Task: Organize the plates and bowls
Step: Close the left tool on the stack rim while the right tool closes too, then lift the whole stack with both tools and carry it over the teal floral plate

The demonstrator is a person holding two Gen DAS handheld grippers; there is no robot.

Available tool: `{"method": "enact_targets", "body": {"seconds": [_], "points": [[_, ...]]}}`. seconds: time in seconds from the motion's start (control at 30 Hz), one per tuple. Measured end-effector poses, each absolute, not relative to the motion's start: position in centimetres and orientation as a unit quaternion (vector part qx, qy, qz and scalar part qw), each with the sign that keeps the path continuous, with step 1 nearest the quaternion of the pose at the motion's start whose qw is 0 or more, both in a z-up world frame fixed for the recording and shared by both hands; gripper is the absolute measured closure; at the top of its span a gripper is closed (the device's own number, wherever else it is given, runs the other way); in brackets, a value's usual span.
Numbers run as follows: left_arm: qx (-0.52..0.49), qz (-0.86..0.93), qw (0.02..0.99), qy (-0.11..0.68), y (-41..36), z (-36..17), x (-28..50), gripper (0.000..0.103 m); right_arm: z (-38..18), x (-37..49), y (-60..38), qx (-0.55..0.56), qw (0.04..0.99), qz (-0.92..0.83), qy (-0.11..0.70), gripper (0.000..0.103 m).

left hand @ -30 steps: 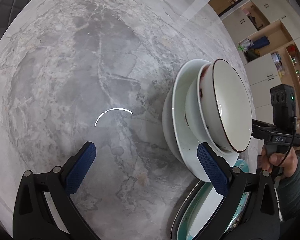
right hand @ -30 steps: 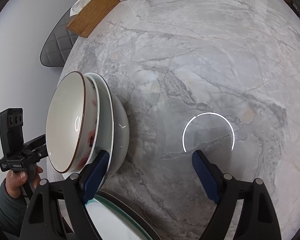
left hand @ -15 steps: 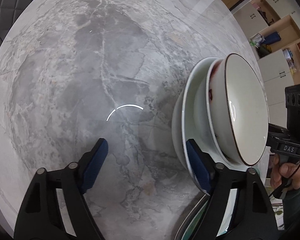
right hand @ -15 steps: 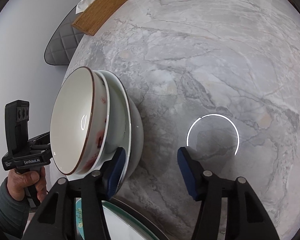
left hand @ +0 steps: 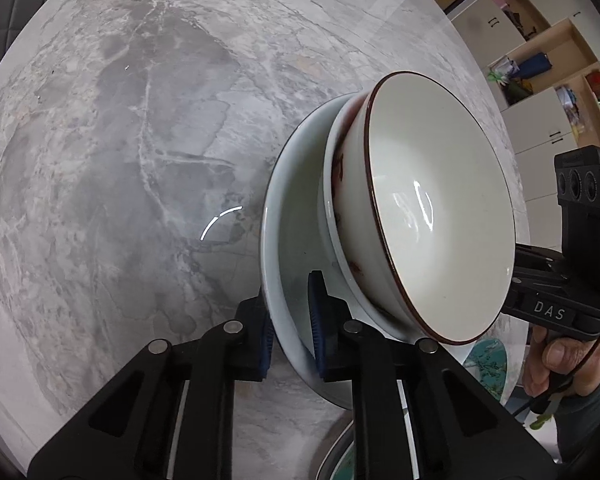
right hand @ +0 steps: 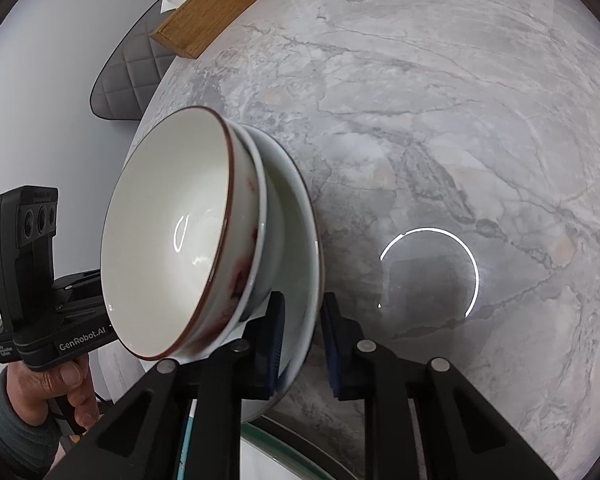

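Observation:
A pale plate carries a white bowl and, nested in it, a cream bowl with a brown rim and red marks. My left gripper is shut on the plate's rim, one pad on each face. My right gripper is shut on the opposite rim of the same plate, with the brown-rimmed bowl to its left. A teal patterned plate lies under the stack; its rim shows by the right gripper.
The grey marble table spreads beyond the stack. A wooden tissue box sits at its far edge, with a grey quilted chair behind. Cabinets and shelves stand past the table.
Both grippers went from open beside the stack to closed on the pale plate's rim, from opposite sides. The stack looks nearer in both views.

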State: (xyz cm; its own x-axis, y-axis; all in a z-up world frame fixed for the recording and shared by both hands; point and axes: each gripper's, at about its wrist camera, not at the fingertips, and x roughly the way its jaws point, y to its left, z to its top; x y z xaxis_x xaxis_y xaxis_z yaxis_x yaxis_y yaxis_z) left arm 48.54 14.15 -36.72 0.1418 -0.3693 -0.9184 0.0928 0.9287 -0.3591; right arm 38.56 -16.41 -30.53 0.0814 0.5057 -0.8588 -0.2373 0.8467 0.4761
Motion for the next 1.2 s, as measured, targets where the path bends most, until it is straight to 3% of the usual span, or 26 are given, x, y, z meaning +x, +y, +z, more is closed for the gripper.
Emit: {"method": "enact_targets", "body": {"seconds": [0.57,1.2], "points": [[-0.107,-0.155,0.772,0.607,15.2,-31.9,44.1,0.09,-26.3,36.0,-17.4,0.102,0.753,0.244,0.602,0.083],[-0.113,-0.141,0.787,0.59,11.4,-24.5,32.3,0.09,-21.2,27.4,-20.7,0.099,0.76,0.266,0.585,0.083]]}}
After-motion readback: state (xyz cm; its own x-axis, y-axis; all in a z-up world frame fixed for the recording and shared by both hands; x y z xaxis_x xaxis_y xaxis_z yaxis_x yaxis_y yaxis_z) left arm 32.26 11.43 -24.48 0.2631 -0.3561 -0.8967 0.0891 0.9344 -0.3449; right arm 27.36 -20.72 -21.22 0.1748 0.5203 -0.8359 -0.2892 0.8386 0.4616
